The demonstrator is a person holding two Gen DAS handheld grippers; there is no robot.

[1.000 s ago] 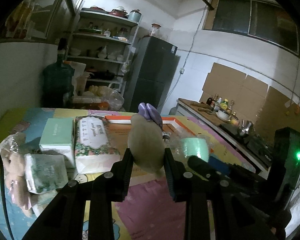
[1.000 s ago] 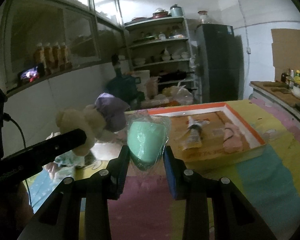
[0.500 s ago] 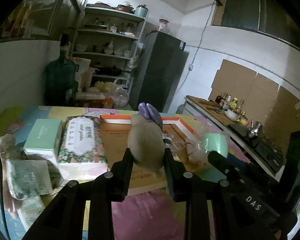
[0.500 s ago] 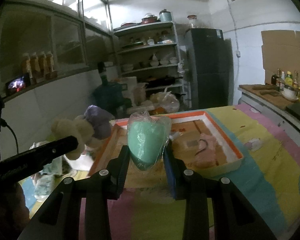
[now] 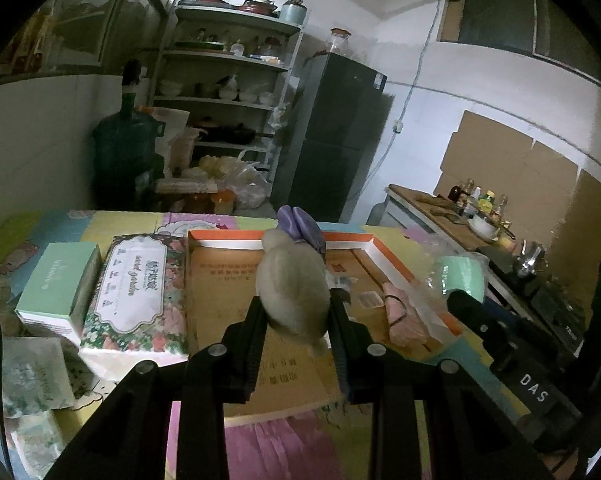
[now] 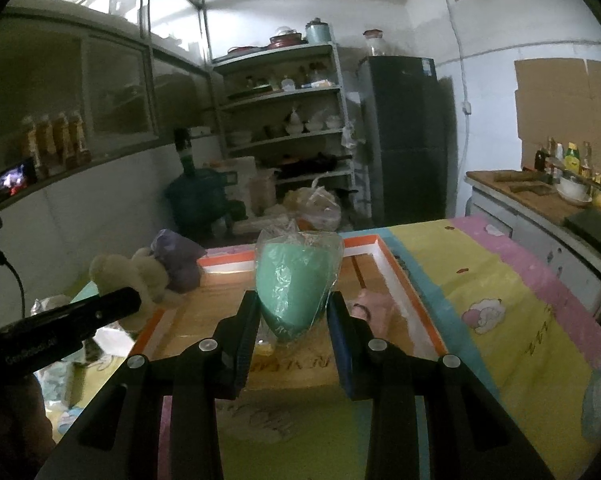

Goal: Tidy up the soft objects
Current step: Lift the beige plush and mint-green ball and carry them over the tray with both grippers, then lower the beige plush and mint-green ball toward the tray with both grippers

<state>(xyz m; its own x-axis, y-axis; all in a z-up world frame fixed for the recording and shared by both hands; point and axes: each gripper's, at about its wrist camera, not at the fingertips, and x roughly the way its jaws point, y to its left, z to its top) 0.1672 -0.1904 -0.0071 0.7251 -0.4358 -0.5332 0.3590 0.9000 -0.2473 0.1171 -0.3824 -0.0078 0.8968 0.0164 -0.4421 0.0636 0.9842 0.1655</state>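
My left gripper [image 5: 294, 312] is shut on a beige plush toy [image 5: 292, 284] with a purple cap [image 5: 300, 226], held over the orange-rimmed cardboard tray [image 5: 228, 236]. The same plush toy [image 6: 140, 276] shows at the left in the right wrist view, above the left gripper's finger [image 6: 72, 316]. My right gripper [image 6: 292, 312] is shut on a mint-green soft pack in clear plastic [image 6: 296, 284], also above the tray [image 6: 400, 276]. That green pack [image 5: 460, 276] appears at the right in the left wrist view. A pink soft item [image 5: 404, 314] lies inside the tray.
A floral tissue pack [image 5: 134, 300], a mint box [image 5: 58, 284] and wrapped packs [image 5: 24, 376] lie left of the tray on the patterned cloth [image 6: 500, 300]. Behind stand a shelf [image 5: 228, 92], a dark fridge [image 5: 336, 136], a water jug [image 5: 124, 152] and a counter [image 6: 540, 196].
Both grippers have moved forward over the tray with their loads still held. The tray and the tissue packs now sit closer and lower in both views.
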